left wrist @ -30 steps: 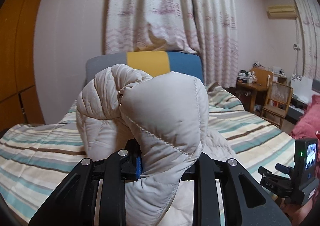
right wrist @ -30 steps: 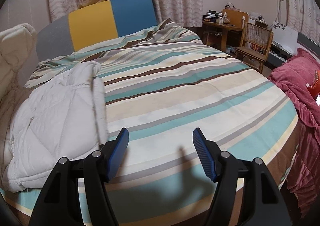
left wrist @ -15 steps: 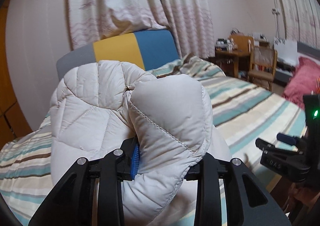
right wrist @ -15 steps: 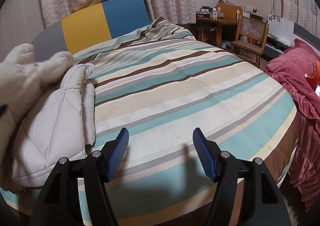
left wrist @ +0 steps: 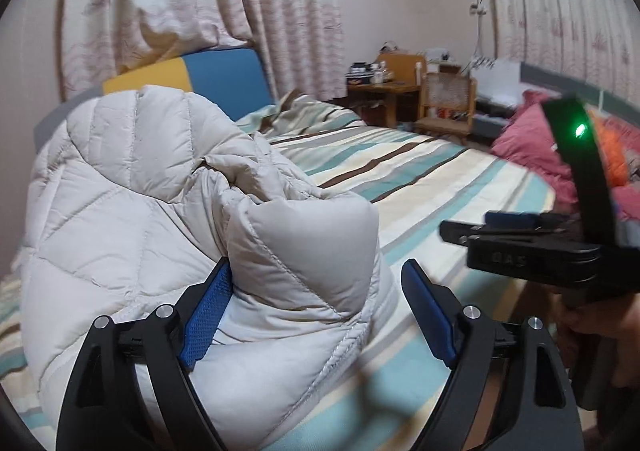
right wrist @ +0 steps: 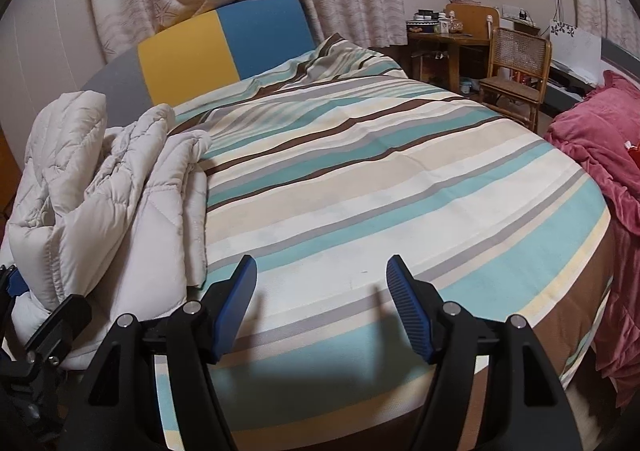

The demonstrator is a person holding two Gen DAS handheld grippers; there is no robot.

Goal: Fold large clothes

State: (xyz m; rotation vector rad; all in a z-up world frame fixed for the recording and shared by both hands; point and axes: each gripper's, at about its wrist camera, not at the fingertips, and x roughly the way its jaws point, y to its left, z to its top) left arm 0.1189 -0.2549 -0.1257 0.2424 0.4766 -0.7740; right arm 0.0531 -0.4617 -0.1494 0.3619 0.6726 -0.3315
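The puffy coat [left wrist: 168, 219] is looking soft, light and squishy; a stitched edge seems best to grab. The left gripper [left wrist: 316, 307] is sitting wide open around a fold; the right gripper [right wrist: 322, 301] is hanging open, holding nothing.

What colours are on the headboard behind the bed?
Grey, yellow and blue panels on the headboard, clearest in the right wrist view.

1. The left hand-held gripper [left wrist: 316, 305] has its jaws spread, a puffy fold of the quilted jacket [left wrist: 168, 211] between them (touching the left pad only).
2. The jacket lies heaped on the striped bed [left wrist: 432, 179].
3. The right hand-held gripper [left wrist: 516, 229] shows side-on at right.
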